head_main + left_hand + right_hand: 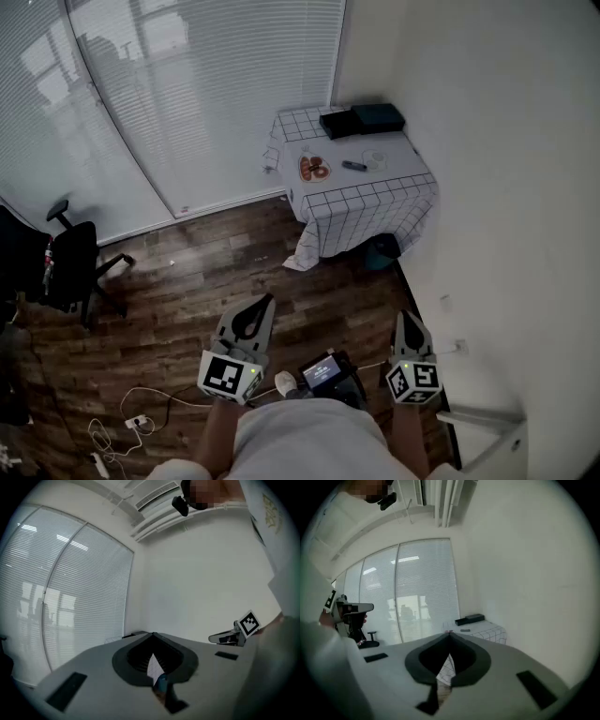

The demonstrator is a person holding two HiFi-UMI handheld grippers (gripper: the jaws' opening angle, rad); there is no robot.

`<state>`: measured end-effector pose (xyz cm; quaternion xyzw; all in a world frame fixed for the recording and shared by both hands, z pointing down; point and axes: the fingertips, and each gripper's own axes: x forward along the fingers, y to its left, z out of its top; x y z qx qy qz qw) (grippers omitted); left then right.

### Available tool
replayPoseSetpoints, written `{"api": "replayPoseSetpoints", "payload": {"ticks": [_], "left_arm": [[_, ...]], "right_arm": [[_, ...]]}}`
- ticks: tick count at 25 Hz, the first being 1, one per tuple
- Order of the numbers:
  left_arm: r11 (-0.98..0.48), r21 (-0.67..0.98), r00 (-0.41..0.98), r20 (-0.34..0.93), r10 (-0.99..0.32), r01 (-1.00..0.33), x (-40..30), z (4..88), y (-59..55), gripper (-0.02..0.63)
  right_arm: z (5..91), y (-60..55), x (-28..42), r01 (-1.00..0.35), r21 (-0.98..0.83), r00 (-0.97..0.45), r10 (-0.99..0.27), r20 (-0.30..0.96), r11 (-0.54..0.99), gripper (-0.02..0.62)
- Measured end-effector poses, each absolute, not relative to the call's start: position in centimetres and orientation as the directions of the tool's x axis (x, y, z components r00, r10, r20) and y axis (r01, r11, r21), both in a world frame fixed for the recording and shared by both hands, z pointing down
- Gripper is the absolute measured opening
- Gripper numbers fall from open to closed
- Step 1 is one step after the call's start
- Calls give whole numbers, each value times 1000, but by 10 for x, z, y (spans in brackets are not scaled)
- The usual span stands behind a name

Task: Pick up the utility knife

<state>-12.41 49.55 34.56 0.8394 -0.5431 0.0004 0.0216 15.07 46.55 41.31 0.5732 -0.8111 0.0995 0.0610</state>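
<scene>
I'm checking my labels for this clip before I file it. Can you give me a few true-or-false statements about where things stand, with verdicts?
1. The table is covered with a checked cloth. True.
2. The right gripper holds the knife. False: its jaws are shut on nothing, and the knife lies on the table, far ahead of it.
3. In the head view, the plate lies left of the knife. True.
4. The office chair stands right beside the table. False: it stands well apart, at the far left of the room.
5. The left gripper is open. False: its jaws are shut and empty.
</scene>
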Motion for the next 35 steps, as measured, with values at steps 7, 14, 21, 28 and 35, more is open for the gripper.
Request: {"api": "replayPoseSetpoints", "payload": {"ticks": [7, 14, 21, 28, 35], "left_arm": [[-391, 74, 395, 53, -917, -918, -123, 357, 500, 8], [-421, 69, 425, 60, -903, -905, -106, 362, 480, 8], [-446, 45, 448, 75, -891, -894, -88, 363, 439, 6], [-454, 38, 456, 100, -884, -890, -69, 368, 381, 6], [-386, -13, 385, 64, -921, -922, -62, 347, 320, 8]], "right_arm": [[392, 476, 131, -942, -50, -336, -928, 163, 332, 6], [386, 474, 147, -963, -1, -268, -951, 150, 271, 6], [378, 435, 149, -966, -13, -260, -960, 103, 260, 7], [384, 376, 139, -946, 11, -319, -938, 132, 324, 6], [385, 312, 139, -922, 32, -378, -914, 147, 386, 6]]}}
